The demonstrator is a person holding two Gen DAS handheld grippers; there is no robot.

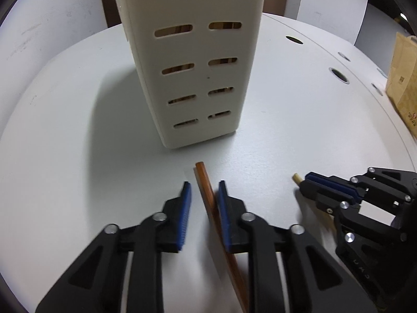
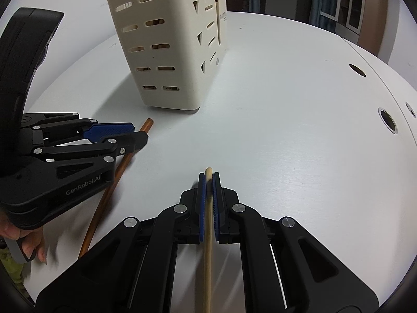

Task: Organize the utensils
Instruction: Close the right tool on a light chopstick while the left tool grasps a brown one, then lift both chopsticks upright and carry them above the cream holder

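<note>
A tall cream slotted utensil holder (image 1: pixel 198 78) (image 2: pixel 161 52) stands upright on the white table (image 1: pixel 286 130), with wooden sticks showing through its slots. A brown chopstick (image 1: pixel 206 190) (image 2: pixel 104 200) lies on the table in front of it. My left gripper (image 1: pixel 204 185) (image 2: pixel 139 133) straddles that chopstick: the right pad touches it, the left pad stands apart, so it is open. My right gripper (image 2: pixel 208 174) (image 1: pixel 306 180) is shut on a pale wooden chopstick (image 2: pixel 208 247), whose tip (image 1: pixel 296 176) pokes out past the pads. The two grippers sit side by side.
A brown cardboard box (image 1: pixel 402 78) stands at the table's right edge. Round holes (image 2: pixel 388 124) dot the tabletop on the right. A person's hand (image 2: pixel 31 242) grips the left tool's handle. A second cream compartment (image 2: pixel 221 20) sits behind the holder.
</note>
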